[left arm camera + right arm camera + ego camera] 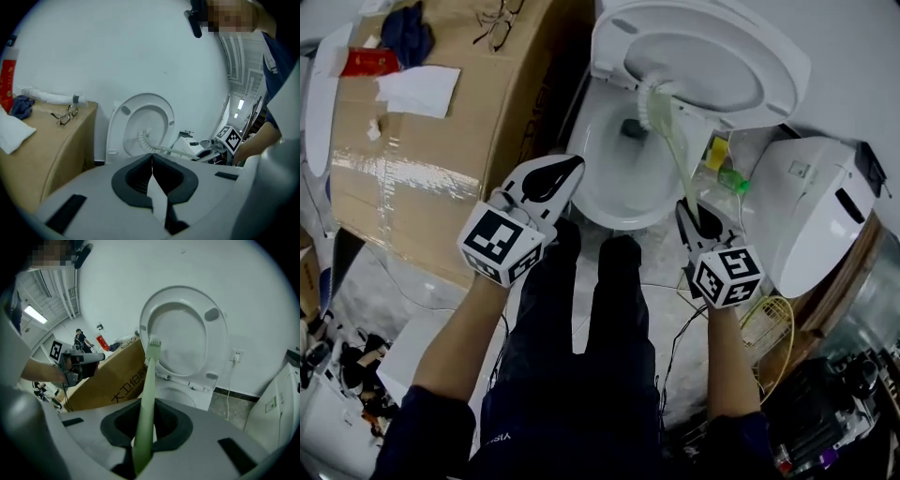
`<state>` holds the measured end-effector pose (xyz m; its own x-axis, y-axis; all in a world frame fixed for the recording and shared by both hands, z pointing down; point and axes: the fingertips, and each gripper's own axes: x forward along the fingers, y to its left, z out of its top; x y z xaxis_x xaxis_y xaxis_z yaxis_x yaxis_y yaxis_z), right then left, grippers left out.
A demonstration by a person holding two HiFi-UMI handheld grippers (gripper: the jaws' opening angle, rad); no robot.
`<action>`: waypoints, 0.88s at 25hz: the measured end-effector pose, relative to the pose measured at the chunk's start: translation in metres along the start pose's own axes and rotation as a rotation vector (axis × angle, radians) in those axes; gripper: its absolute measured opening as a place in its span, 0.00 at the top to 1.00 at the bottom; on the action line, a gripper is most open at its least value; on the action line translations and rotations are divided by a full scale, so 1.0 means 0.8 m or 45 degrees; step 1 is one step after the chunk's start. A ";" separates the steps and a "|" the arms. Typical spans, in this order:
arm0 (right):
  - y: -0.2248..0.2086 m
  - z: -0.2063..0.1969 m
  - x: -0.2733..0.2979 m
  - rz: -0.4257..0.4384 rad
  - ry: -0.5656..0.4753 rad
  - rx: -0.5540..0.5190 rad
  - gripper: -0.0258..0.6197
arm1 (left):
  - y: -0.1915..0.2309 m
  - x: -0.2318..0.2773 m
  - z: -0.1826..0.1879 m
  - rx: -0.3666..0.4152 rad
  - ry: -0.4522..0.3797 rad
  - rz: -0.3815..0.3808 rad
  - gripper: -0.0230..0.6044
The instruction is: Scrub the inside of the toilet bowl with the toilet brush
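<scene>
right gripper [699,219]: jaws pinching the low end of the toilet brush [675,155] handle
brush axis: runs from the jaws up and away to the bristle head [654,101]
bristle head: at the back rim, by the raised seat [712,56]
toilet bowl [598,208]: below and left of the head; probably tip down into it next
left gripper [566,174]: jaws pressed together and empty, near the bowl's front-left rim
</scene>
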<state>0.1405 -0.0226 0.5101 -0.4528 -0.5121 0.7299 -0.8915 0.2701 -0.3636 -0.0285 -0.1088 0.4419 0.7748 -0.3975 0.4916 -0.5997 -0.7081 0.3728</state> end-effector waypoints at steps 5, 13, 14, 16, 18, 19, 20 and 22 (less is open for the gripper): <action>-0.023 -0.052 0.045 -0.023 0.109 -0.023 0.88 | 0.015 0.018 -0.049 -0.017 0.040 -0.004 0.91; -0.058 -0.107 0.104 -0.047 0.211 -0.041 0.88 | 0.036 0.050 -0.116 -0.045 0.090 -0.010 0.91; -0.063 -0.115 0.112 -0.056 0.230 -0.046 0.88 | 0.038 0.054 -0.125 -0.046 0.099 -0.012 0.91; -0.075 -0.130 0.125 -0.082 0.280 -0.062 0.88 | 0.041 0.062 -0.142 -0.050 0.117 -0.020 0.91; -0.088 -0.144 0.137 -0.118 0.341 -0.090 0.88 | 0.042 0.070 -0.158 -0.054 0.135 -0.030 0.91; -0.094 -0.150 0.142 -0.137 0.372 -0.112 0.88 | 0.042 0.073 -0.165 -0.056 0.143 -0.034 0.91; -0.100 -0.154 0.147 -0.157 0.404 -0.141 0.88 | 0.042 0.076 -0.172 -0.059 0.150 -0.039 0.91; -0.110 -0.160 0.156 -0.195 0.465 -0.211 0.88 | 0.041 0.080 -0.181 -0.066 0.161 -0.050 0.91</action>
<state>0.1642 -0.0056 0.7076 -0.2553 -0.2421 0.9361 -0.9208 0.3563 -0.1589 -0.0275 -0.0731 0.6000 0.7687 -0.2911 0.5696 -0.5813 -0.6895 0.4321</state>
